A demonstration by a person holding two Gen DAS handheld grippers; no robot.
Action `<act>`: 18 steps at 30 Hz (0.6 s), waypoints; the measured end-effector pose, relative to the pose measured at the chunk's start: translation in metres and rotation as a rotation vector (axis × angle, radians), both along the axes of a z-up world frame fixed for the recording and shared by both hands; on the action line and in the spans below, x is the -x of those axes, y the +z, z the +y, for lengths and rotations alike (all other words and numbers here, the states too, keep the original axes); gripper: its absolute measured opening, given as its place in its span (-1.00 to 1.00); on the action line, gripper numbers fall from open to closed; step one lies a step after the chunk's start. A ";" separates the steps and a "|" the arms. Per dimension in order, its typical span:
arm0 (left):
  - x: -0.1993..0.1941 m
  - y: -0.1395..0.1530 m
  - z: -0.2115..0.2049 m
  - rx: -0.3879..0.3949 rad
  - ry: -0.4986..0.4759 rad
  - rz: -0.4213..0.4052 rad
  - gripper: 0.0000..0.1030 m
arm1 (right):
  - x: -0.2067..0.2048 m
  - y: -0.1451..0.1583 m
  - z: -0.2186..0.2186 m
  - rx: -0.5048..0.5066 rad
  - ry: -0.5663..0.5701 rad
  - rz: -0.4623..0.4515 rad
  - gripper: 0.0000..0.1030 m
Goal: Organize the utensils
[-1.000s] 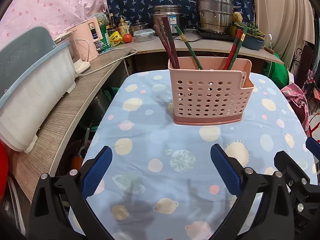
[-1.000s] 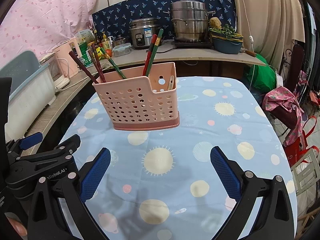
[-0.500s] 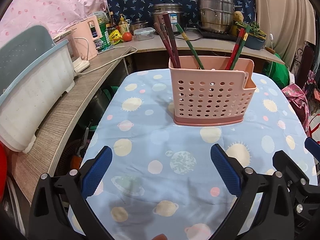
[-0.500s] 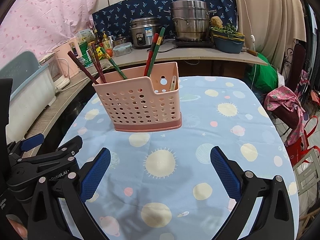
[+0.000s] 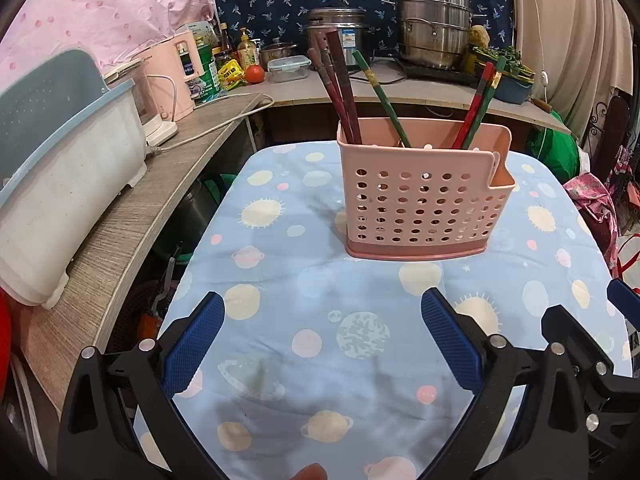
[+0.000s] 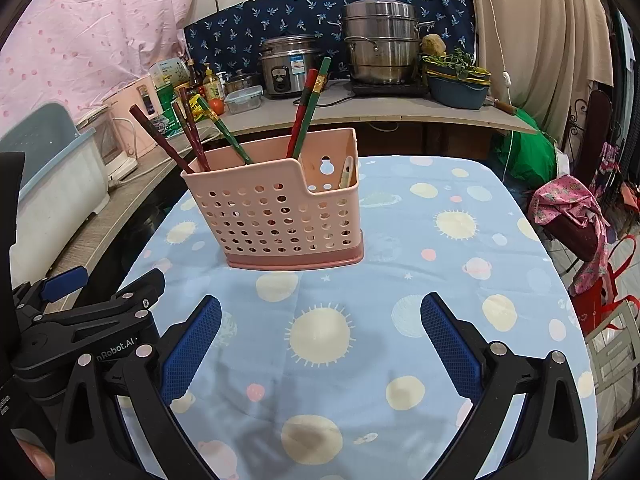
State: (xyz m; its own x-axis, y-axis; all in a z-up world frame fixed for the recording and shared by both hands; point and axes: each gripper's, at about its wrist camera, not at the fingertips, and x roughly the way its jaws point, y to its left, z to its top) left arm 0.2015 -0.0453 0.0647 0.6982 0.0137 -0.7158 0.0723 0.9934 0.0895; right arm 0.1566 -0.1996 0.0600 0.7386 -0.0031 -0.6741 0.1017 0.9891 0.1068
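A pink perforated utensil basket (image 5: 420, 196) stands on the table with the blue planet-print cloth (image 5: 320, 300); it also shows in the right wrist view (image 6: 280, 216). Dark red chopsticks (image 5: 338, 88), a green chopstick (image 5: 380, 96) and a red and green pair (image 5: 480, 104) stand in it. A pale utensil (image 6: 346, 172) sits in its small side compartment. My left gripper (image 5: 320, 340) is open and empty, short of the basket. My right gripper (image 6: 320, 340) is open and empty, beside the left gripper's body (image 6: 80, 320).
A wooden counter (image 5: 120, 232) runs along the left with a white and blue bin (image 5: 60, 168) and a pink kettle (image 5: 172, 80). The back counter holds a rice cooker (image 6: 290, 66), a steel steamer pot (image 6: 380, 44) and bottles. Bags (image 6: 572, 216) lie right of the table.
Both grippers have drifted slightly, so the basket sits a little lower and larger in both views. Both jaws stay open and empty.
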 end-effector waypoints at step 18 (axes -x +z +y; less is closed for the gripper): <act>-0.005 0.001 0.000 -0.001 0.001 0.000 0.83 | -0.004 0.001 0.000 0.003 -0.002 0.000 0.87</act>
State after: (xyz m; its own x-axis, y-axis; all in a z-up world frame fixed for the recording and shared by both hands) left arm 0.2065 -0.0449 0.0655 0.6982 0.0152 -0.7157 0.0713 0.9933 0.0906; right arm 0.1603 -0.1993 0.0608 0.7389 -0.0060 -0.6738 0.1032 0.9892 0.1044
